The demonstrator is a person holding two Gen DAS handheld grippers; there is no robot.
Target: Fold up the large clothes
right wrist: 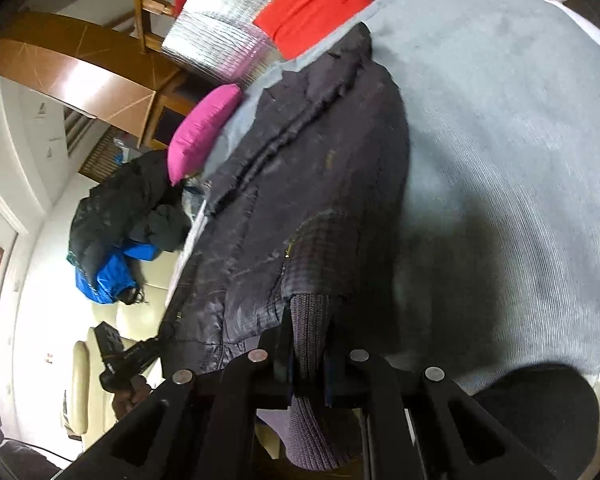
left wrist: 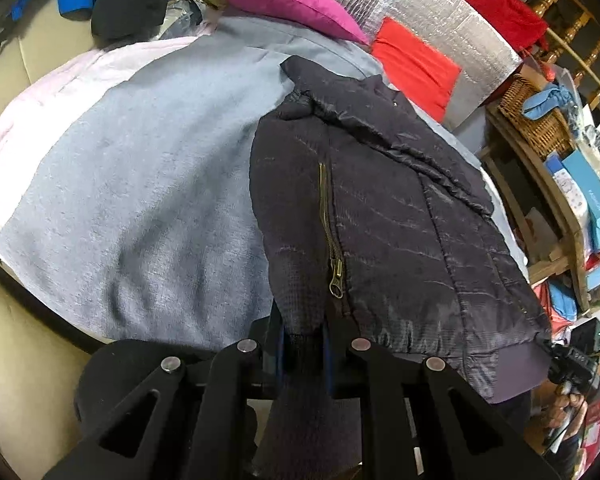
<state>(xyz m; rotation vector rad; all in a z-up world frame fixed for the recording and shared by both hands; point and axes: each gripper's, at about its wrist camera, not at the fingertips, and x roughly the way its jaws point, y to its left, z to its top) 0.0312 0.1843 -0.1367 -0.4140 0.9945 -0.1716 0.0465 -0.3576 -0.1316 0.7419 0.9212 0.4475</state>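
Observation:
A dark quilted jacket (left wrist: 388, 216) with a brass pocket zipper (left wrist: 332, 248) lies on a grey-blue cloth (left wrist: 140, 200) over the bed. My left gripper (left wrist: 304, 344) is shut on the jacket's ribbed hem at its near left corner. The right gripper shows at the far right of the left wrist view (left wrist: 568, 356), at the hem's other end. In the right wrist view the jacket (right wrist: 300, 184) stretches away, and my right gripper (right wrist: 308, 356) is shut on its ribbed hem (right wrist: 312, 320). The left gripper (right wrist: 128, 356) shows at the lower left there.
A magenta pillow (left wrist: 292, 0), a red pillow (left wrist: 416, 68) and a silver foil panel (left wrist: 440, 12) lie at the far end. A pile of black and blue clothes (right wrist: 116, 232) sits on the beige sofa. A wooden shelf (left wrist: 552, 184) with boxes and a wicker basket stands at the right.

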